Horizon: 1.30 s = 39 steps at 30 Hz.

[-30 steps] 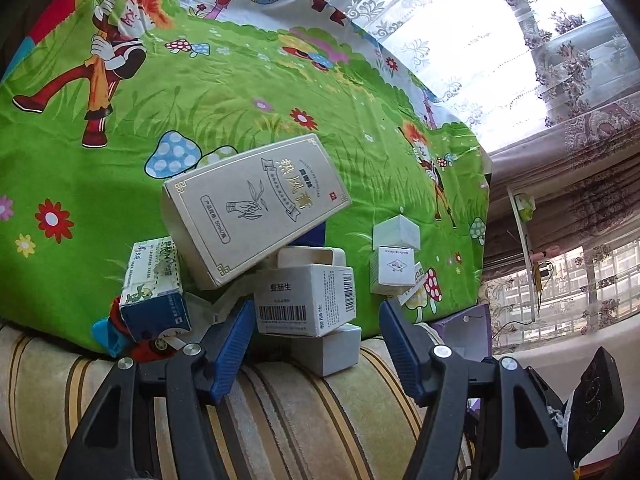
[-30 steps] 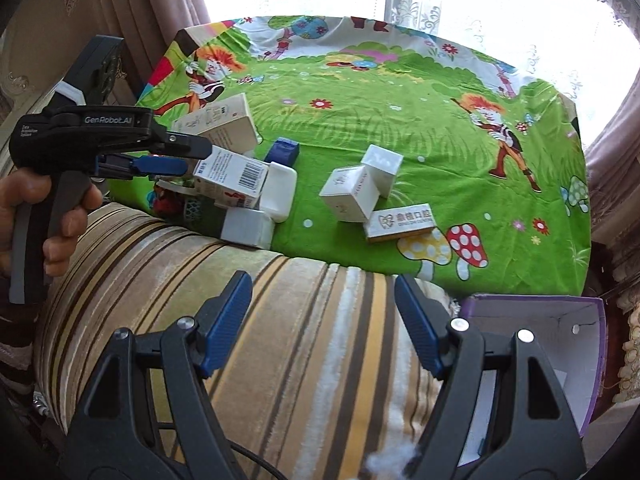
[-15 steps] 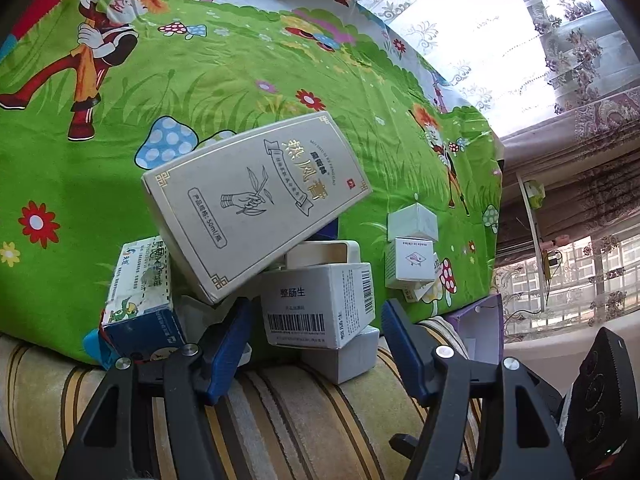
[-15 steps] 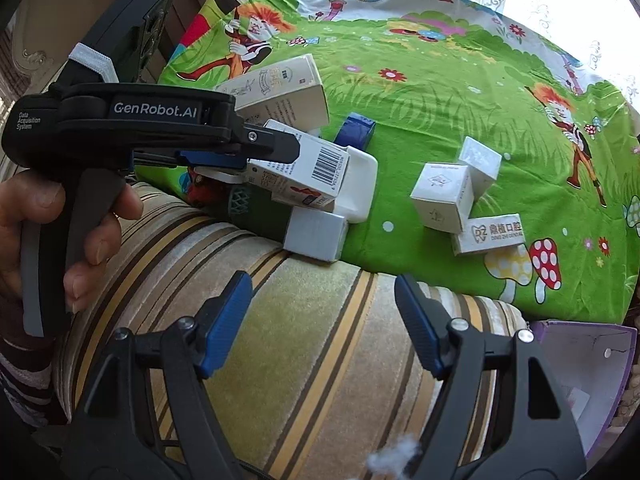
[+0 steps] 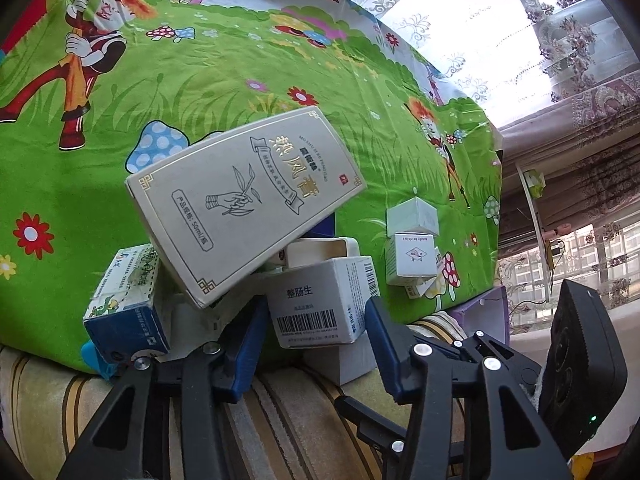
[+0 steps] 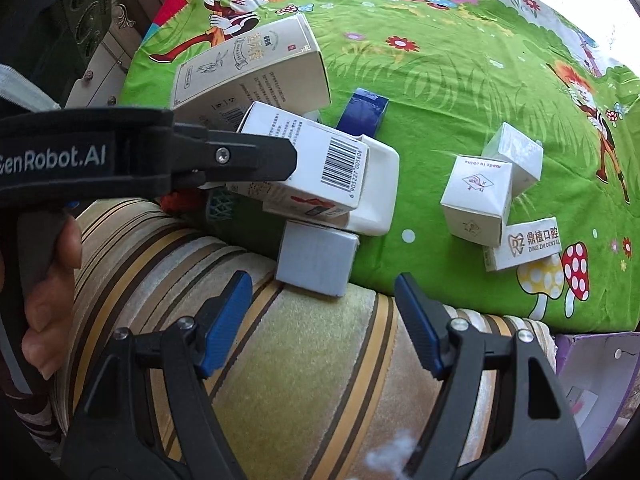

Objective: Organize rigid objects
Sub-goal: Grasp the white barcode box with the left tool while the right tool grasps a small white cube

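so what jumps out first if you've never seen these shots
The loud green cartoon sheet covers the surface under everything. Near its front edge a big cream box lies tilted on a heap of smaller boxes. Just below it the left gripper is closing around a white barcode box, while the right gripper hangs open over the striped cushion.

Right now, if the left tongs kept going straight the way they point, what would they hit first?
Probably the white barcode box: it already sits between the closing left tongs, leaning on other boxes. Whether the pads touch it yet is unclear.
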Motion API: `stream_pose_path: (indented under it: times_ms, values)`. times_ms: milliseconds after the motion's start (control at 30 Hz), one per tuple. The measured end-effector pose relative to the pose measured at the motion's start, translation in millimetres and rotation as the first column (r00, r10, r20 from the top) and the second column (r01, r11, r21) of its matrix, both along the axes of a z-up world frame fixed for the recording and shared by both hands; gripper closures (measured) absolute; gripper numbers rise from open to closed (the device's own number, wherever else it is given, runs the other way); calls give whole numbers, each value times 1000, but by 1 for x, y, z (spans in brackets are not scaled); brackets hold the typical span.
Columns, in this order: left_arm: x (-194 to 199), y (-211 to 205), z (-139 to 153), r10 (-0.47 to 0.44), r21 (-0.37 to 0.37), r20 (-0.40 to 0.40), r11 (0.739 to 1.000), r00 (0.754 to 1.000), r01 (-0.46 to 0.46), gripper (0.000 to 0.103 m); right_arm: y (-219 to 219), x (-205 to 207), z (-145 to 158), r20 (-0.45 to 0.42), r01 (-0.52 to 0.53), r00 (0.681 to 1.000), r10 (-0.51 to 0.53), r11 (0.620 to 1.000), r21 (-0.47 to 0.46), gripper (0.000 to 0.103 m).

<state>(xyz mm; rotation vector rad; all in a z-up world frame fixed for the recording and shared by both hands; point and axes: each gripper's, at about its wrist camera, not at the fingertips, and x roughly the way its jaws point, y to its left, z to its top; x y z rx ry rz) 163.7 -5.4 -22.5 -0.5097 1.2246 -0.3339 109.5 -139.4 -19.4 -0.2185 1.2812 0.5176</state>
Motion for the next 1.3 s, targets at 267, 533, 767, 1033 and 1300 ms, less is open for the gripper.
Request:
stream_pose_path:
  times_ms: [267,533,767,1033,1300]
  values:
    - [-4,3,6,11,-19,34,1000,999,-10,57,6,10,-8,-14,11,1000,-11,1000,8,27]
    - [-9,6,12,31,-41,63,999,998,-28,58,4,15,-18,-47,20,999,-18,999,34,55]
    - [-13,7,22,47,-69,94,997,994,-41,59,-5,9,-9,-26,32,999,-31,997,64,55]
    - [-18,7,31,54,-81,114,996,992,-45,59,-19,-3,5,-5,52,999,-51,995,90,56]
    - [-25,-4,44,44,-101,138,994,989,-30,59,-45,-19,21,34,87,995,-92,990,111,56]
